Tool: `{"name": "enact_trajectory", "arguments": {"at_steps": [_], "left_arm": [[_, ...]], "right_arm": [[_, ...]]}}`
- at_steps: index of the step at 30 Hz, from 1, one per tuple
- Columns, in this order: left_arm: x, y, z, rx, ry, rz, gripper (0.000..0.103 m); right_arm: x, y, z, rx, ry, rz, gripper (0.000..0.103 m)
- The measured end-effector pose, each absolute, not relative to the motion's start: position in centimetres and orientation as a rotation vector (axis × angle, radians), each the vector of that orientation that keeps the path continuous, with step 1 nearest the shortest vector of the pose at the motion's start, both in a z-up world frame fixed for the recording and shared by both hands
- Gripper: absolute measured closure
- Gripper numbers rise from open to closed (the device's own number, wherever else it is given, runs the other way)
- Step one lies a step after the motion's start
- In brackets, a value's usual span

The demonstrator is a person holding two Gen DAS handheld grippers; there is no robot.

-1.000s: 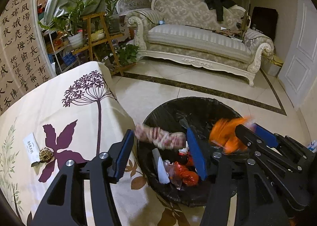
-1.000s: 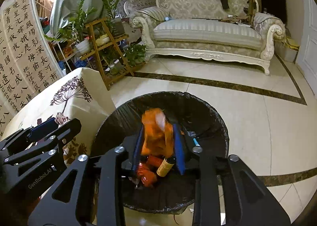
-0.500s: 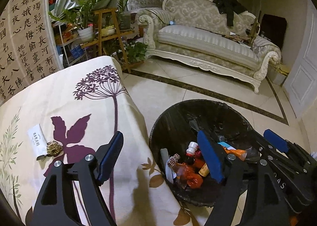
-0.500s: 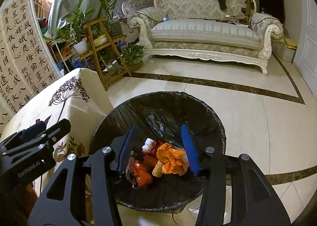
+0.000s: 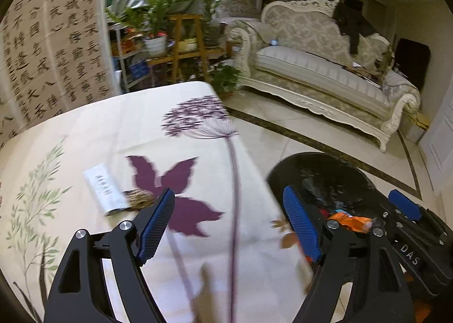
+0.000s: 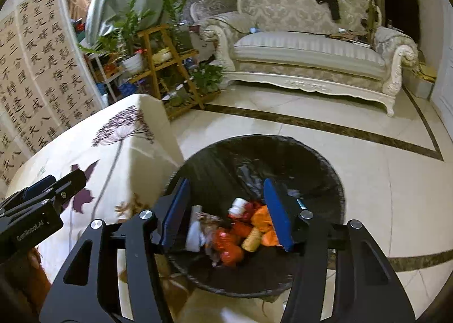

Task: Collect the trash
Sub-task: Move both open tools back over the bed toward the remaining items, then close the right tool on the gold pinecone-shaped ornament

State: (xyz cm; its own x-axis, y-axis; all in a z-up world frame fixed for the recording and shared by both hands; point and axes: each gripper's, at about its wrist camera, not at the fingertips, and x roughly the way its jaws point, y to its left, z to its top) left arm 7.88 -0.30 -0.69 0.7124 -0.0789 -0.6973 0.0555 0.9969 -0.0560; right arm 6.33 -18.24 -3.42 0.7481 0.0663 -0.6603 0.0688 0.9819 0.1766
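White flat paper packet (image 5: 104, 189) beside a small brown crumpled scrap (image 5: 139, 197) on the floral-cloth bench (image 5: 113, 130), light and flimsy, pinch an edge; left claw (image 5: 228, 224) spread empty, right claw (image 6: 226, 217) spread over the black-lined round bin (image 6: 311, 164).

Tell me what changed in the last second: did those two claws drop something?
Yes. The right gripper let go of the orange wrapper, which now lies in the black bin. The left gripper dropped its striped wrapper there too, then swung left over the tablecloth, toward the white packet and the small brown scrap. Both grippers are open and empty. Packet, scrap and bin stayed put.
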Motion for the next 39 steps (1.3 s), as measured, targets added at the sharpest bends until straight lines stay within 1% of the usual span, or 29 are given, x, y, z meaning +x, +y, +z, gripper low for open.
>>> {"name": "enact_trajectory", "arguments": {"at_steps": [18,29,30,32,34,37,39], "left_arm": [[5.7,12.4,-1.6,-0.127,0.794,0.209,0.026],[4.6,17.6,-2.1,-0.181,0.8,0.292,0.026],[4.5,17.8,-2.1,-0.184,0.8,0.294,0.026],[4.4,18.4,-2.2,-0.19,0.799,0.299,0.026],[4.4,18.8,-2.3,-0.198,0.801,0.305,0.026],[4.4,19.2,-2.4,-0.211,0.805,0.304,0.026],[4.4,19.3,-2.5,-0.217,0.808,0.296,0.026]], "right_arm": [[8.1,-5.9,-2.4,0.082,0.757,0.26,0.05],[9.5,1.6,-3.0,0.004,0.801,0.383,0.05],[9.7,2.1,-3.1,0.0,0.807,0.39,0.051],[10.0,2.8,-3.3,-0.011,0.821,0.403,0.059],[10.3,3.5,-3.6,-0.025,0.831,0.407,0.06],[10.9,4.3,-4.2,-0.036,0.861,0.41,0.071],[11.2,4.5,-4.6,-0.036,0.883,0.409,0.072]]}}
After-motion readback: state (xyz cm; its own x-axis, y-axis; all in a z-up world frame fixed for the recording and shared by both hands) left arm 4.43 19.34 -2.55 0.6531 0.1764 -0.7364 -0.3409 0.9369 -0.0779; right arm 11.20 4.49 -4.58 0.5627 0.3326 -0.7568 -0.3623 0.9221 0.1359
